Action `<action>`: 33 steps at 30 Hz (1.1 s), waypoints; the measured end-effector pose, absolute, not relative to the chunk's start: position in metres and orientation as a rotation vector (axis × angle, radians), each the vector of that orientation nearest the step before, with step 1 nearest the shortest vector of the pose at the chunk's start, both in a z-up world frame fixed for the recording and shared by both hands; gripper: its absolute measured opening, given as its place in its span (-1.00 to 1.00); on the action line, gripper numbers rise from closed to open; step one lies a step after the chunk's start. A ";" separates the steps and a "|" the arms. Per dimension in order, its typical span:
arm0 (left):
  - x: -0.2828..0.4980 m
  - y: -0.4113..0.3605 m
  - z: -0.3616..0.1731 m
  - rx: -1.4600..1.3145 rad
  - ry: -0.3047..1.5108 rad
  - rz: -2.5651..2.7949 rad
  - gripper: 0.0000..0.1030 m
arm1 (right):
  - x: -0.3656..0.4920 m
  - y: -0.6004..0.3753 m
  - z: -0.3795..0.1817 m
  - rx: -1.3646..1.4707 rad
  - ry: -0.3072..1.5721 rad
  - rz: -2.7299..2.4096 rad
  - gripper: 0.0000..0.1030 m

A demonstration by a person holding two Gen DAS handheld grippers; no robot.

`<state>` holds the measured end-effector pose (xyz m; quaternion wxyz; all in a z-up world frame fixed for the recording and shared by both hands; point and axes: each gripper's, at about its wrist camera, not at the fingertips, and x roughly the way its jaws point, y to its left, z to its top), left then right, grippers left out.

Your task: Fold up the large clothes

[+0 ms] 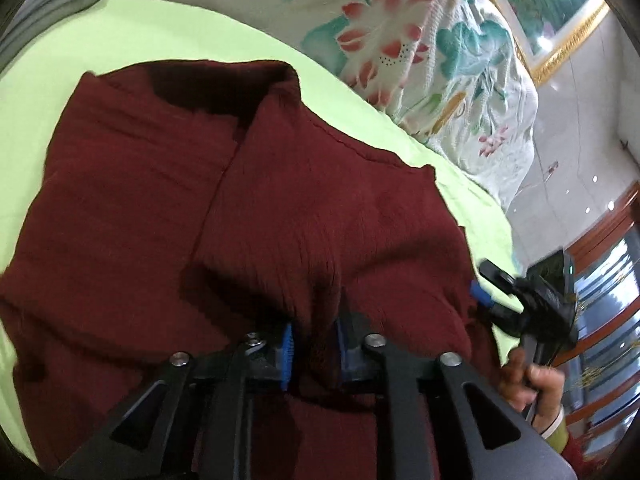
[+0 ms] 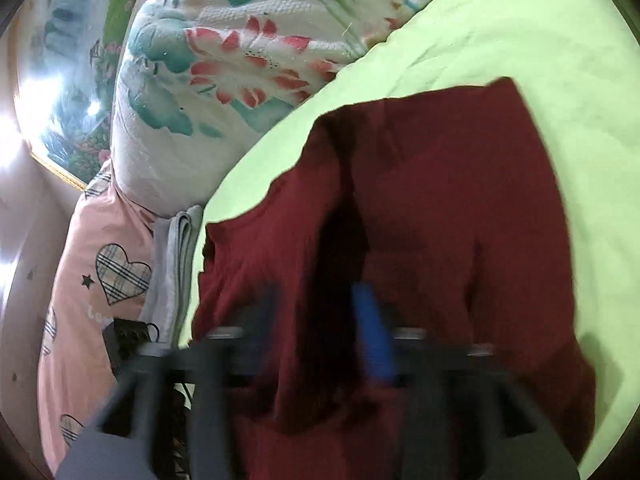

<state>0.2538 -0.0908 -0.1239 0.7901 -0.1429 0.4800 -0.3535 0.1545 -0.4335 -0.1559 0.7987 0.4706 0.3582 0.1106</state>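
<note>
A dark red garment (image 1: 168,216) lies on a light green sheet (image 1: 160,36), folded partway over itself with a lengthwise crease down its middle. My left gripper (image 1: 314,344) is shut on a bunched edge of the garment at its near side, with cloth pinched between the blue pads. In the same view my right gripper (image 1: 486,294) holds the garment's right edge. In the blurred right wrist view the right gripper (image 2: 332,332) is shut on a fold of the red garment (image 2: 460,208), with one blue pad (image 2: 374,340) showing.
A white quilt with red and teal flowers (image 1: 420,40) is piled behind the garment. A folded grey cloth (image 2: 180,256) and a pink heart-print pillow (image 2: 100,264) lie at the bed's end. A gold-framed picture (image 1: 560,40) hangs on the wall.
</note>
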 end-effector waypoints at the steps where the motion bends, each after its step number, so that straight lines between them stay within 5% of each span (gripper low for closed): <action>1: 0.252 -0.089 -0.123 -0.312 1.034 -0.764 -0.44 | 0.147 -0.428 -0.152 0.992 0.763 0.236 0.25; 4: 0.249 -0.088 -0.122 -0.294 1.041 -0.765 -0.37 | 0.137 -0.411 -0.151 0.976 0.787 0.269 0.25; 8: 0.247 -0.096 -0.124 -0.259 1.046 -0.744 -0.66 | 0.146 -0.396 -0.164 0.950 0.864 0.255 0.11; 12: 0.250 -0.095 -0.122 -0.297 1.053 -0.747 -0.83 | 0.153 -0.407 -0.172 1.031 0.854 0.258 -0.92; 16: 0.241 -0.093 -0.111 -0.298 1.012 -0.785 -0.84 | 0.131 -0.427 -0.145 1.032 0.677 0.245 -0.93; 23: 0.241 -0.097 -0.132 -0.285 1.090 -0.768 -0.84 | 0.132 -0.413 -0.169 0.916 0.912 0.138 -0.86; 29: 0.241 -0.102 -0.133 -0.260 1.125 -0.776 -0.83 | 0.117 -0.411 -0.133 0.869 0.764 0.133 -0.84; 33: 0.241 -0.103 -0.134 -0.252 1.134 -0.766 -0.80 | 0.140 -0.390 -0.141 0.805 0.862 0.198 -0.79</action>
